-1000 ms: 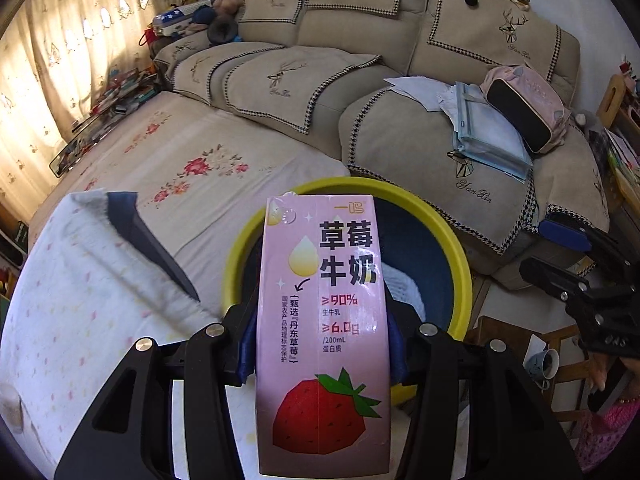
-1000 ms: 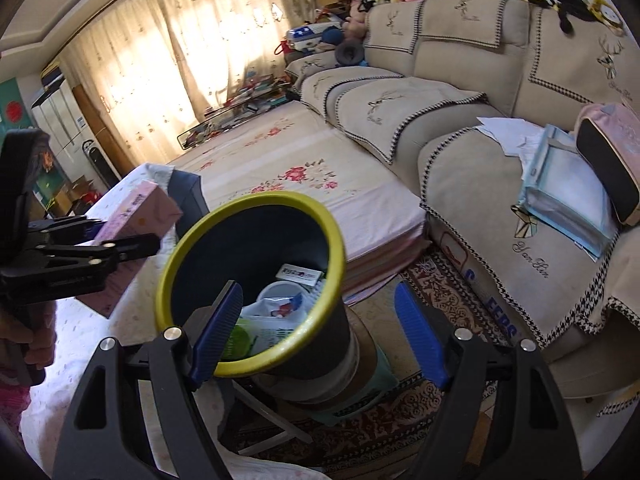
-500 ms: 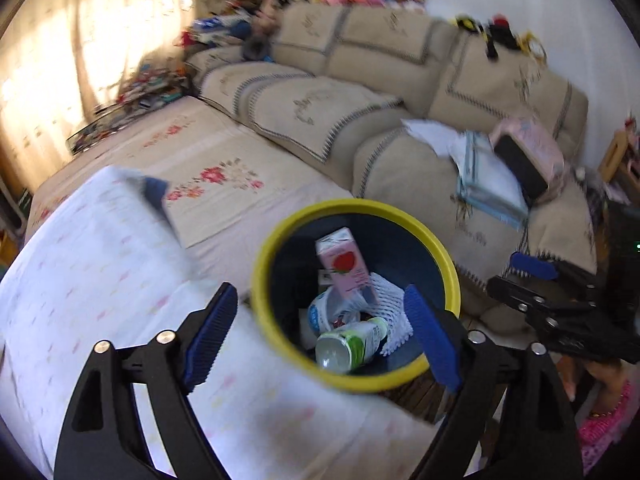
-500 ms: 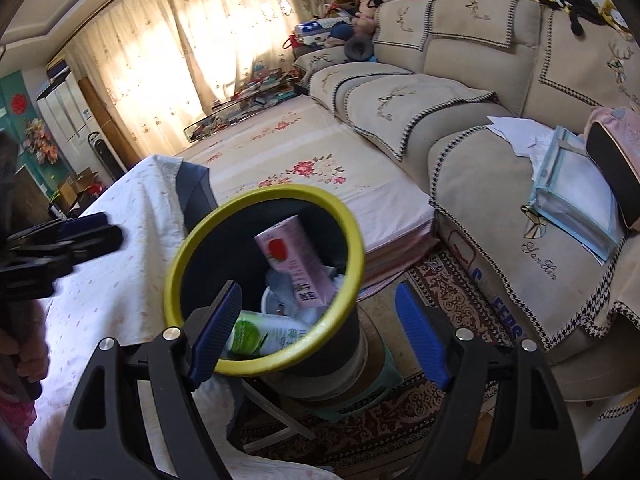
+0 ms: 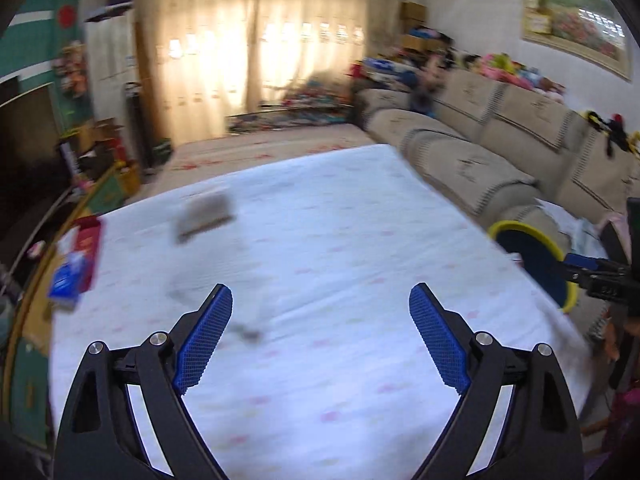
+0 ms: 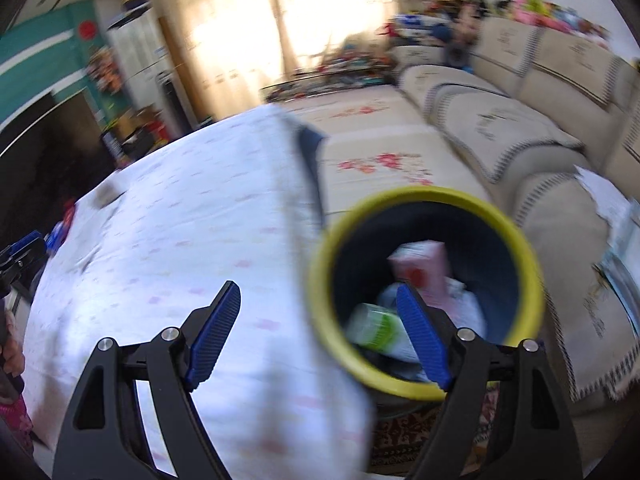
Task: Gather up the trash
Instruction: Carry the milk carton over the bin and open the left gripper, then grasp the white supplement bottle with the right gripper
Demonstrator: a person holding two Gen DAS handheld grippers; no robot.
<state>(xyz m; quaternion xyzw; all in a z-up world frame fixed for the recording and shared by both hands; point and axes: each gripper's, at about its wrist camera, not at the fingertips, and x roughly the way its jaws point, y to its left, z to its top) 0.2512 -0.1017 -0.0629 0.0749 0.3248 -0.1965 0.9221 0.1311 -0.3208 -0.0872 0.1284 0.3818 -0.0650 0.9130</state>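
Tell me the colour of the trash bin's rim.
Yellow: the trash bin's rim shows best in the right wrist view.

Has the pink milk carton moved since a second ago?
Yes. It left the left gripper, now empty with jaws opening, and lies inside the yellow-rimmed bin as the pink carton.

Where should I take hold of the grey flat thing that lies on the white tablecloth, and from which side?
It is blurred, so cautiously: the grey flat thing lies low on the tablecloth, wider than deep. Grip across its narrow width, on the two long edges, coming from above; from the side it offers little height.
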